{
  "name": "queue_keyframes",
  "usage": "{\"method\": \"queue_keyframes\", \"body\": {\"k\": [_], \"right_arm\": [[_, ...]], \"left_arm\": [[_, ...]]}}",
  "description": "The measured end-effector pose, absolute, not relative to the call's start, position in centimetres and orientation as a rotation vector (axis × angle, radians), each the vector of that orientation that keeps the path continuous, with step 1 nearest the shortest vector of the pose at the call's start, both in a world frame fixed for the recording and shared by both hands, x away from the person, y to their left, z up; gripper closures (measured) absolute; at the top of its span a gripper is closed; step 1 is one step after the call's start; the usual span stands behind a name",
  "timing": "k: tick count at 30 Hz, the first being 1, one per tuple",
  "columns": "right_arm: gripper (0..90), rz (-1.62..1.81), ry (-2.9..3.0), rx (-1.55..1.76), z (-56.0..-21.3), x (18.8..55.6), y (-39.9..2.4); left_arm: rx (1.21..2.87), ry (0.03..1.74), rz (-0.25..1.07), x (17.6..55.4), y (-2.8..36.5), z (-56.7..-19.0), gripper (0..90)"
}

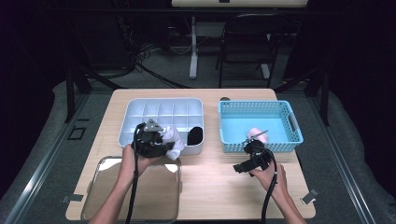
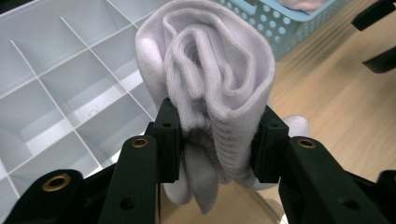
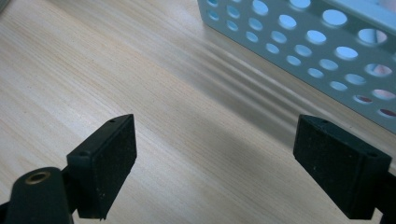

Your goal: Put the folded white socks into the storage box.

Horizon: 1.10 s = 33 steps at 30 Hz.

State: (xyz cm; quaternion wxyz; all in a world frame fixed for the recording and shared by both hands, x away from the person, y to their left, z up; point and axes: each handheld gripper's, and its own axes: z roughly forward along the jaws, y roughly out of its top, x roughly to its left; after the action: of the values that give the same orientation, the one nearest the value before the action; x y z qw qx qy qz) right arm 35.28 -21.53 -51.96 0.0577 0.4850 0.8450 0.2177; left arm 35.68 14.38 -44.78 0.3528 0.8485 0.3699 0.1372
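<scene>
My left gripper (image 2: 217, 142) is shut on a rolled white sock (image 2: 212, 84), both pads pressing its lower half. In the high view the left gripper (image 1: 169, 148) holds the sock (image 1: 173, 138) at the near edge of the white divided organizer (image 1: 140, 108), above the table. One front cell holds a black rolled sock (image 1: 195, 135). My right gripper (image 3: 215, 163) stands open over bare wood, nothing between its jaws, just in front of the blue basket (image 3: 322, 51). In the high view the right gripper (image 1: 240, 167) lies left of the basket's near corner.
The blue perforated basket (image 1: 285, 136) at the right holds a pink item (image 1: 258, 134). A clear tray (image 1: 105, 196) sits at the table's near left corner. Bare wood lies between the two hands. A chair and desk legs stand beyond the far edge.
</scene>
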Motion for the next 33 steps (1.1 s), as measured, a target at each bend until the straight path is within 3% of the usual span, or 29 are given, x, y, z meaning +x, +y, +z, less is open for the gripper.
{"method": "queue_keyframes", "body": {"k": [13,33], "right_arm": [[12.7,0.655,2.564,1.47,-52.0,35.3,-21.8],[13.1,0.641,2.571,1.48,-52.0,35.3,-21.8]], "left_arm": [[2.181,1.0,0.484,38.8,14.0,-44.0,61.5],[2.289,1.025,0.571,42.3,11.2,-47.8,61.4]]}}
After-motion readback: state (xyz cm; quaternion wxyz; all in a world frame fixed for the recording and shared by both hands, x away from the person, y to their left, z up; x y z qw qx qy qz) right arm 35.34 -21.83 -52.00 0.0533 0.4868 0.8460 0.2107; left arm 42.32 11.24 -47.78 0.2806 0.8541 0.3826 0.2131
